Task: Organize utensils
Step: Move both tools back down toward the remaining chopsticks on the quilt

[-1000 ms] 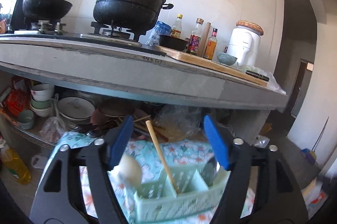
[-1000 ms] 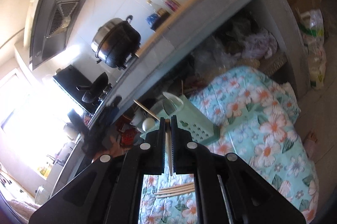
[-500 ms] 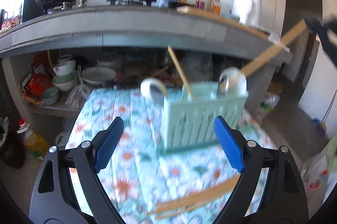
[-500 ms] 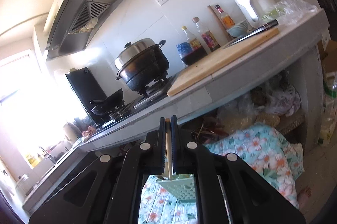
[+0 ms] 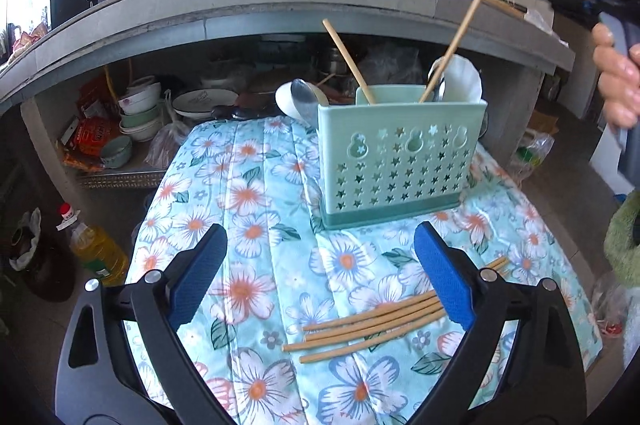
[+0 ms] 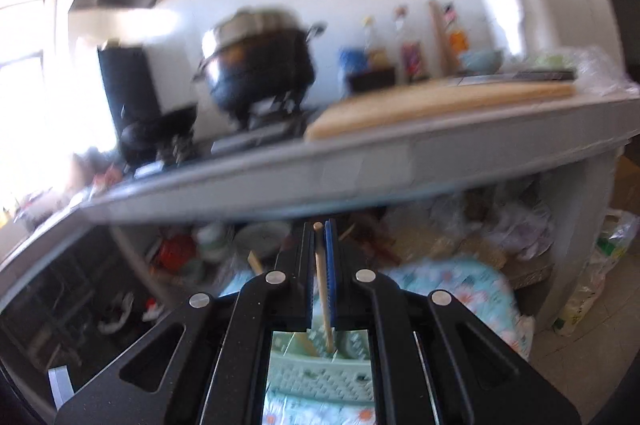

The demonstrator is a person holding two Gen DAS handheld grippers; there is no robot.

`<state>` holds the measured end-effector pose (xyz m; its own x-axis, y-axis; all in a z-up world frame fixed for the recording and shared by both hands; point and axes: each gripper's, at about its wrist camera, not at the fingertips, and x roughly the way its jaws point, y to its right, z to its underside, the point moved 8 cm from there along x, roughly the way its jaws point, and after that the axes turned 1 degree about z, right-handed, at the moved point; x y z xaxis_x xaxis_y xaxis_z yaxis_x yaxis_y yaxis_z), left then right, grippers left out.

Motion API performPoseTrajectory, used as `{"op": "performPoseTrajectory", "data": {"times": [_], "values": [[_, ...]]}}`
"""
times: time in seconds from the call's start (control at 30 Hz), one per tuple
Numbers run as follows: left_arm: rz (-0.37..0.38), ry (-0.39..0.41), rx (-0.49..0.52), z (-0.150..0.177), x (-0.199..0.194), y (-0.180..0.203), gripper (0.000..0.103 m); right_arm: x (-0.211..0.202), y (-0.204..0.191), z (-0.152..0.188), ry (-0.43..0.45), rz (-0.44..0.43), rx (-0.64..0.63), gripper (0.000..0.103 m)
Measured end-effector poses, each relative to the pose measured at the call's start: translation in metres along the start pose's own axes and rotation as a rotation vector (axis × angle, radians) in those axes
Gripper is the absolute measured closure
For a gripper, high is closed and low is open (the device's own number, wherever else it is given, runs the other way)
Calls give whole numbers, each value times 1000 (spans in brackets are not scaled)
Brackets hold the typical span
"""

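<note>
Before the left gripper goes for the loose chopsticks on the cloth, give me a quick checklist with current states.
1. Left gripper jaws opening, nothing between them: ok.
2. Loose chopsticks lie together on the cloth, unobstructed: ok.
3. Right gripper shut on one chopstick: ok.
4. That chopstick's tip is inside the holder: ok.
5. Holder upright: ok.
6. Free room in the holder's compartments: cannot tell.

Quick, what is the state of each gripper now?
Left gripper: jaws opening, nothing between them, above the loose chopsticks.
Right gripper: shut on a chopstick whose lower end is in the holder.
</note>
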<state>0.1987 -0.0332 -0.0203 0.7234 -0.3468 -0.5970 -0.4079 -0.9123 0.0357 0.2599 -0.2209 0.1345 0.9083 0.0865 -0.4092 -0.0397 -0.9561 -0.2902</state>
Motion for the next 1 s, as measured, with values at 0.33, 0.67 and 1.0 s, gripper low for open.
{"op": "performPoseTrajectory", "data": {"times": [0.33, 0.67, 1.0], "values": [[-88, -62, 1, 5, 13, -7, 12, -60, 31, 4, 91, -21, 118, 66], [-106, -107, -13, 12, 25, -9, 12, -76, 70, 72, -62, 60, 184, 49], [-108, -128, -3, 17, 35, -5, 12, -51, 83, 202, -339, 138, 234, 48]]}}
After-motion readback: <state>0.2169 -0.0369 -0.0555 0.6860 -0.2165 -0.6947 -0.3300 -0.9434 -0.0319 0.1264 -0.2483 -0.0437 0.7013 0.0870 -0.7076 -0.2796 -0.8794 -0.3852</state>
